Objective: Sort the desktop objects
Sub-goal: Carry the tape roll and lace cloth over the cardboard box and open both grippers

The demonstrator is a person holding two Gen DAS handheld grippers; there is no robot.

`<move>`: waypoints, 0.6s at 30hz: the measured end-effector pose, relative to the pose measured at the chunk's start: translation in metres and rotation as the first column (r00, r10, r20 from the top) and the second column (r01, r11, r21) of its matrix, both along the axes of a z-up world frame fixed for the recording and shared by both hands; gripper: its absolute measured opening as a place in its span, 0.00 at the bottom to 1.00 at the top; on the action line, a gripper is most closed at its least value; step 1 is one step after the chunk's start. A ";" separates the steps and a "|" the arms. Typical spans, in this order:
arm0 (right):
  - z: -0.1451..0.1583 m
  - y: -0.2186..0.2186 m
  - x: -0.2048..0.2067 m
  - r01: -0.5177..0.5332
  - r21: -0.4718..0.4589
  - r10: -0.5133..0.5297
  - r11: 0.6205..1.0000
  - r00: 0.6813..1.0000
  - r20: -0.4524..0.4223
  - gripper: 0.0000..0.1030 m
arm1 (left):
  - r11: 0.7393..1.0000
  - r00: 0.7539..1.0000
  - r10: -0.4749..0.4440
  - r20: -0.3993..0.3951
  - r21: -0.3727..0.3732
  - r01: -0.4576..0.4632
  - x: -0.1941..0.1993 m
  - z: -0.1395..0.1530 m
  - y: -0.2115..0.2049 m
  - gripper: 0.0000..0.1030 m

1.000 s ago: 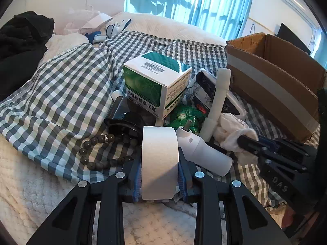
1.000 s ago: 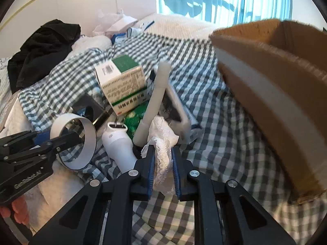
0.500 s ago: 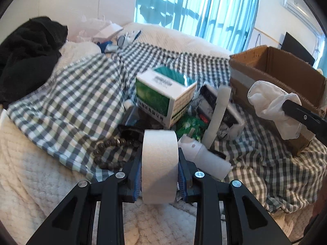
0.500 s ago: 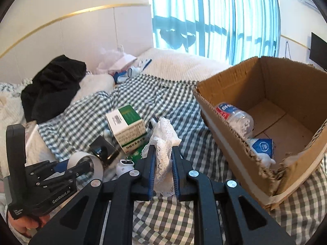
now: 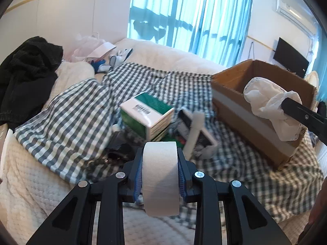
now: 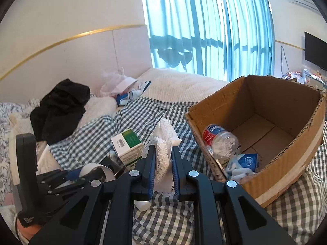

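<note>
left gripper (image 5: pixel 160 175) is clamping tape roll (image 5: pixel 160 178); right gripper (image 6: pixel 162 166) is clamping lace cloth (image 6: pixel 163 143) beside box (image 6: pixel 286 163) on the bed.

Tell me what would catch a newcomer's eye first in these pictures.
Up front, the left gripper clamps a white tape roll, and the right gripper pinches a white lace-edged cloth. To the right, an open brown cardboard box on the checked bedspread holds a crushed plastic bottle.
</note>
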State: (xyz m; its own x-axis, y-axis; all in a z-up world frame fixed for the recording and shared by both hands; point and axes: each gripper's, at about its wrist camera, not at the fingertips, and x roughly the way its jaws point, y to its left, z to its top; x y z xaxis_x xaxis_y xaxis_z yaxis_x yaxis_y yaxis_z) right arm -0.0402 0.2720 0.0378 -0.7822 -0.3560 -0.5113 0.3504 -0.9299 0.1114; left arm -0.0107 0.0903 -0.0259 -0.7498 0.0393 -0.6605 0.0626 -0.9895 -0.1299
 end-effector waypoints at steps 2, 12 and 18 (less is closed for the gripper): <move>0.006 0.005 0.000 -0.006 -0.018 0.006 1.000 1.000 0.001 0.13 | 1.000 1.000 -0.013 -0.004 0.002 0.013 -0.002 0.005 0.007 0.29; 0.038 0.042 -0.006 0.056 -0.020 -0.057 0.998 0.997 -0.056 0.13 | 0.997 0.995 -0.076 -0.071 0.001 0.076 -0.021 0.049 0.045 0.29; 0.043 0.070 -0.019 0.108 -0.059 -0.110 0.992 0.993 -0.039 0.13 | 0.992 0.985 -0.122 -0.126 0.008 0.124 -0.042 0.079 0.076 0.29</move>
